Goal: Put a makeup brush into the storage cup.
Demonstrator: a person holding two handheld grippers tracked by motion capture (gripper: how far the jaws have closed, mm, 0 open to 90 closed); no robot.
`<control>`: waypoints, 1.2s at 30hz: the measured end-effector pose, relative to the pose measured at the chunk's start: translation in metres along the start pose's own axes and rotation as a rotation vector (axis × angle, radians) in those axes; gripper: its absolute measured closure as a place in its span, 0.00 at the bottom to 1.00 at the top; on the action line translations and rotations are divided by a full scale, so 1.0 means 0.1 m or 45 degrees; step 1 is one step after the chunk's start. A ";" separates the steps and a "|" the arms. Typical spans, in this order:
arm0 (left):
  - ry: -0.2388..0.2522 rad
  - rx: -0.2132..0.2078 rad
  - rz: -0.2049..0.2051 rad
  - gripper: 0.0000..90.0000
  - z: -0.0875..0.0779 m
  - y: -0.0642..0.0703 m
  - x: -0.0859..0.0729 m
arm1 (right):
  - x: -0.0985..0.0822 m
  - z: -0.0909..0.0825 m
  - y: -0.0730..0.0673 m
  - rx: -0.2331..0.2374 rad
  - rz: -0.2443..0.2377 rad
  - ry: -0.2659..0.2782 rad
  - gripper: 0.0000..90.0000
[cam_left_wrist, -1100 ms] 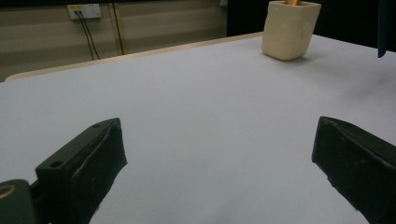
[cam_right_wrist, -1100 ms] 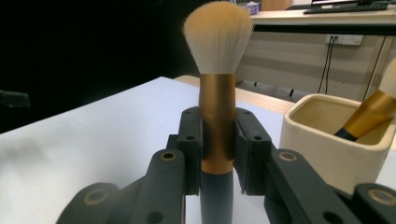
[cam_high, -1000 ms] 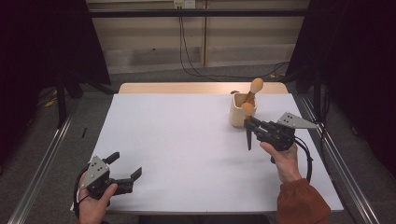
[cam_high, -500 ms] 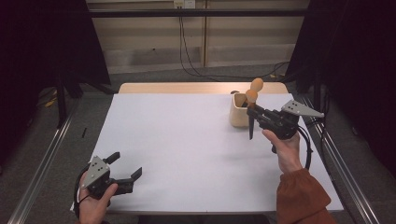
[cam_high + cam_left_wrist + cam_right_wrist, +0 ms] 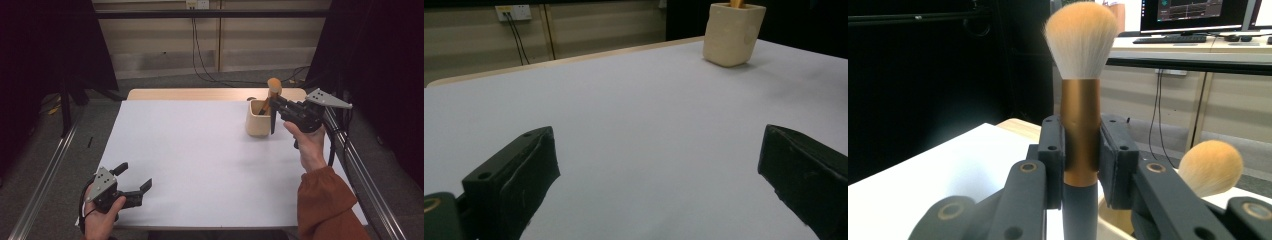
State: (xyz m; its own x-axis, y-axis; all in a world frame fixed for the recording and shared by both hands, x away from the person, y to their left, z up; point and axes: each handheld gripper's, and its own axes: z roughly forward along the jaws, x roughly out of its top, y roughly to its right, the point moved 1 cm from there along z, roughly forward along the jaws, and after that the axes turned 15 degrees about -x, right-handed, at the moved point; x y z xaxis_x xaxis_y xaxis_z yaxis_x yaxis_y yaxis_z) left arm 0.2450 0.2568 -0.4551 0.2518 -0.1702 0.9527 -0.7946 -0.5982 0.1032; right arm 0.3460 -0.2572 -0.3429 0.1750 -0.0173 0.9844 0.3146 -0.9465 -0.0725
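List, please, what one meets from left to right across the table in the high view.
left gripper, open on the white table → cream holder → right gripper, shut on a makeup brush above the holder.

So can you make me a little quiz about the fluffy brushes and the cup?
1. True or false: the right gripper is shut on the copper-banded makeup brush with the fluffy tan head.
2. Where does the second fluffy tan brush stand?
A. in the cream square holder cup
B. flat on the white table
3. Fill in: the left gripper has its jaws ____.

Key: 1 true; 2 A; 3 open, with nothing between them.
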 end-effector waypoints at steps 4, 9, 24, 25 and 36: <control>0.005 -0.002 -0.002 0.03 0.00 0.00 0.00 | 0.07 0.04 0.03 -0.028 0.006 0.003 0.83; 0.008 -0.006 -0.006 0.03 0.00 0.00 0.00 | 0.14 0.13 0.06 -0.048 0.008 0.017 0.83; 0.019 -0.011 -0.009 0.03 0.00 0.01 0.00 | 0.26 0.36 0.07 -0.077 -0.008 0.041 0.82; 0.021 -0.012 -0.010 0.03 0.00 0.00 0.00 | 0.27 0.37 0.08 -0.080 -0.010 0.041 0.83; 0.032 -0.016 -0.018 0.03 0.01 0.00 0.01 | 0.31 0.55 0.12 -0.107 -0.007 0.053 0.82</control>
State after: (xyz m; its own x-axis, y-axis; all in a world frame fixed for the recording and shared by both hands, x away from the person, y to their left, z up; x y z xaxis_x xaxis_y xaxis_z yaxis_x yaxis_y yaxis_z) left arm 0.2459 0.2559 -0.4545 0.2494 -0.1417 0.9580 -0.7979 -0.5906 0.1203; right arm 0.4064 -0.2516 -0.3219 0.1343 -0.0236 0.9907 0.2360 -0.9702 -0.0551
